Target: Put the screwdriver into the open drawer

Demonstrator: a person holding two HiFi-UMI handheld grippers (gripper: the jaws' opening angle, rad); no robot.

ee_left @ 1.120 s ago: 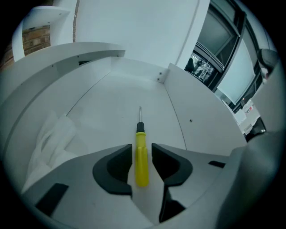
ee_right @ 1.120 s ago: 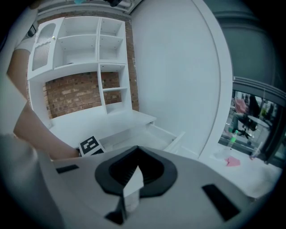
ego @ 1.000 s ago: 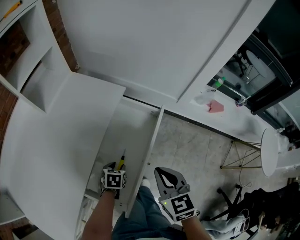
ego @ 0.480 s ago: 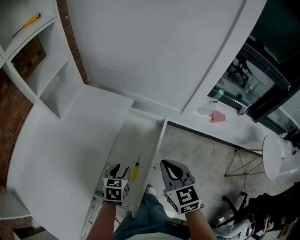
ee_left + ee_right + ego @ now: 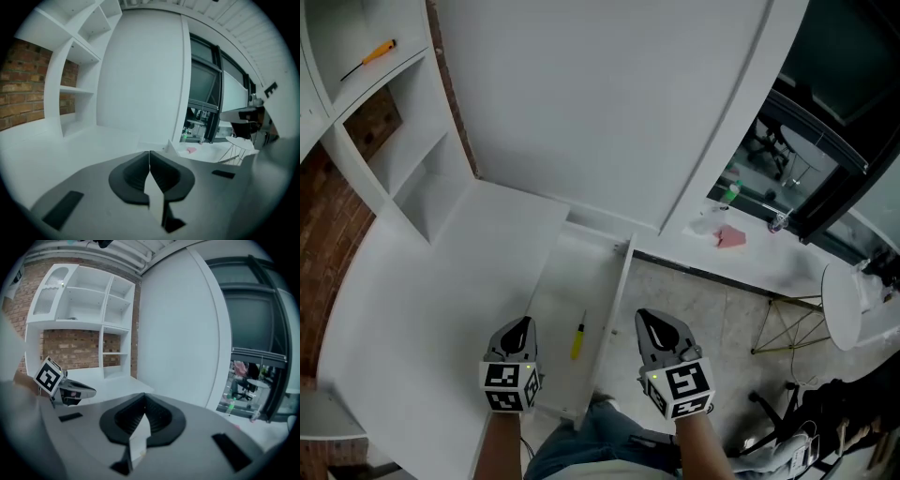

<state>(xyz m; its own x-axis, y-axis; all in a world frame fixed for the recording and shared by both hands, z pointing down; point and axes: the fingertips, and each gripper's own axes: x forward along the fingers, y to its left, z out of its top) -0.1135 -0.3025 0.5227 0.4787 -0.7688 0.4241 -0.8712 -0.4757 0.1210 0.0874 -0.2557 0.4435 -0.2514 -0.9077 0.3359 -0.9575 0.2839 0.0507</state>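
A yellow-handled screwdriver (image 5: pixel 578 339) lies loose inside the open white drawer (image 5: pixel 558 281), which juts out from the desk front. My left gripper (image 5: pixel 520 327) hangs above the desk edge just left of the drawer, jaws shut and empty, well clear of the tool. My right gripper (image 5: pixel 652 323) hovers to the right of the drawer over the floor, shut with nothing in it. In the left gripper view the left gripper (image 5: pixel 149 157) shows its pads meeting; the right gripper (image 5: pixel 144 401) looks the same in its own view. A second yellow screwdriver (image 5: pixel 367 58) rests on a high shelf.
A white desk top (image 5: pixel 422 281) spreads left of the drawer, with white shelving (image 5: pixel 389 122) against a brick wall behind it. A tall white panel (image 5: pixel 609 103) rises behind. To the right are a concrete floor (image 5: pixel 703 300), a wire-legged stand (image 5: pixel 787 323) and a round white table (image 5: pixel 844 309).
My left gripper let go of the screwdriver in the drawer, rose away from it and shut. The right gripper also lifted a little. The view tilted up toward the shelves.
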